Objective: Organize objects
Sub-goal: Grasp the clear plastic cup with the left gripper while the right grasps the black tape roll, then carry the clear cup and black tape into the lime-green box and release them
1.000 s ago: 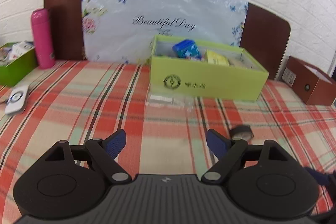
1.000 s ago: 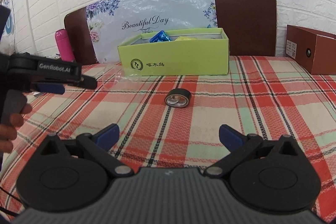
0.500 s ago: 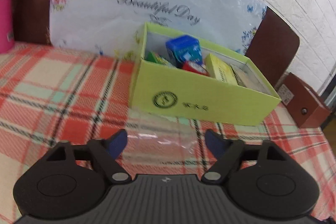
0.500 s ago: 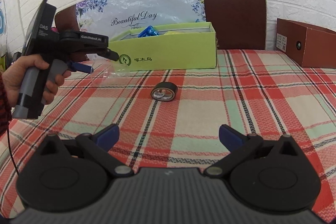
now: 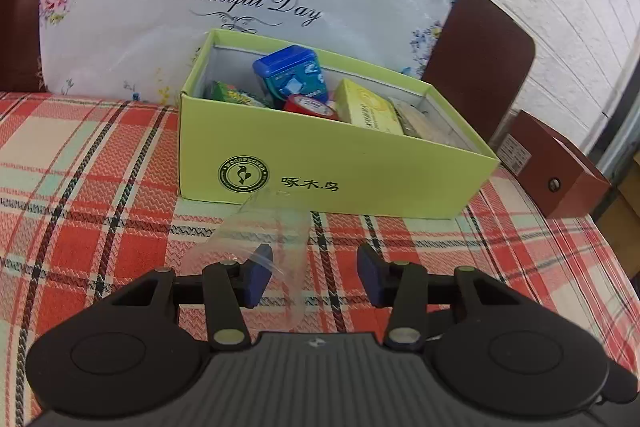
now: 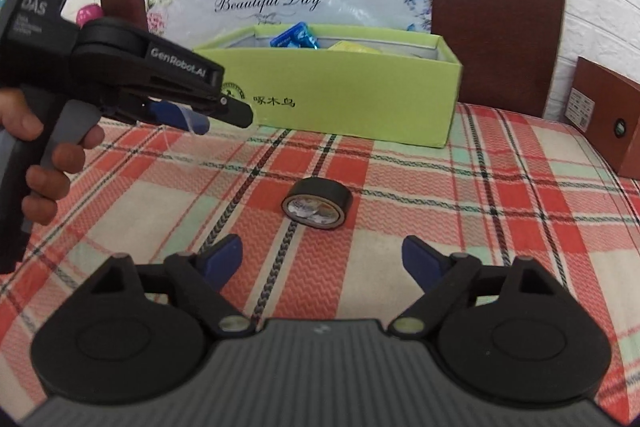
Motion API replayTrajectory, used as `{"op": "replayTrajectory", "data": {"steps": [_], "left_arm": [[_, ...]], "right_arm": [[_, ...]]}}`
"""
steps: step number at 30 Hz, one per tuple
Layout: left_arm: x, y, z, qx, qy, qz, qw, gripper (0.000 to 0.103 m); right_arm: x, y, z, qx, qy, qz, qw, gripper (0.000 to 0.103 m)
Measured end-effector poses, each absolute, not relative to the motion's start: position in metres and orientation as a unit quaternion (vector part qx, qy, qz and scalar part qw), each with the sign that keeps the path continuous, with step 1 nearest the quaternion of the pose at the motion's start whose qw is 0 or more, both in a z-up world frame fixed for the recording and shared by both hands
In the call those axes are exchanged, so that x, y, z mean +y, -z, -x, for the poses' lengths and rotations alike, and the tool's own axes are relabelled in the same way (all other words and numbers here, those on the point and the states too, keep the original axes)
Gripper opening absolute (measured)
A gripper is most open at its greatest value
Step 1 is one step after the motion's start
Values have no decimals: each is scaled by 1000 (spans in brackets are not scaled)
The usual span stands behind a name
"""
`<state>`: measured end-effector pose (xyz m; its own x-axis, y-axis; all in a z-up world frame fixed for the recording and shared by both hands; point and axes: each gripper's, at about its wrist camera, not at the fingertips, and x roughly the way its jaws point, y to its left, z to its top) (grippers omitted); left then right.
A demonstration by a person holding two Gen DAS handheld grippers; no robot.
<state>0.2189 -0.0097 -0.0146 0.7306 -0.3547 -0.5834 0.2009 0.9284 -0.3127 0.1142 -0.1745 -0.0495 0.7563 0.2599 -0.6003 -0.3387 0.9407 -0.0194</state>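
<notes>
Meanwhile the left gripper (image 5: 314, 277) is closing around a flimsy, slippery clear plastic wrapper (image 5: 266, 233) between its jaws, best pinched mid-sheet, while the right gripper (image 6: 322, 259), empty, narrows toward the light, stiff tape roll (image 6: 317, 207) just ahead.

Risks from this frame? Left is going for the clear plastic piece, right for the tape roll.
1. The clear plastic piece is flimsy; the closing left gripper may crumple it or slip off.
2. The tape roll lies on its curved side; a nudge from the closing right gripper might roll it away.
</notes>
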Motion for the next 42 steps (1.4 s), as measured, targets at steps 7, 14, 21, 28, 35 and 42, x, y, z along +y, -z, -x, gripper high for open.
{"op": "replayTrajectory", "data": {"steps": [7, 14, 21, 28, 35, 42], "left_arm": [[-10, 19, -231, 338, 128, 111, 926, 41], [-9, 27, -240, 360, 126, 108, 918, 19], [-5, 21, -202, 367, 165, 84, 912, 5], [4, 28, -114, 380, 194, 75, 901, 5], [-3, 30, -85, 368, 168, 54, 913, 10], [8, 29, -75, 369, 152, 65, 915, 25]], "right_arm": [[-156, 58, -145, 325, -151, 66, 931, 69], [-154, 61, -164, 326, -129, 49, 935, 48], [-166, 56, -139, 331, -166, 35, 928, 48], [-183, 53, -75, 340, -203, 34, 918, 48], [-182, 52, -47, 332, -185, 35, 924, 59], [-184, 54, -44, 331, -177, 41, 926, 64]]}}
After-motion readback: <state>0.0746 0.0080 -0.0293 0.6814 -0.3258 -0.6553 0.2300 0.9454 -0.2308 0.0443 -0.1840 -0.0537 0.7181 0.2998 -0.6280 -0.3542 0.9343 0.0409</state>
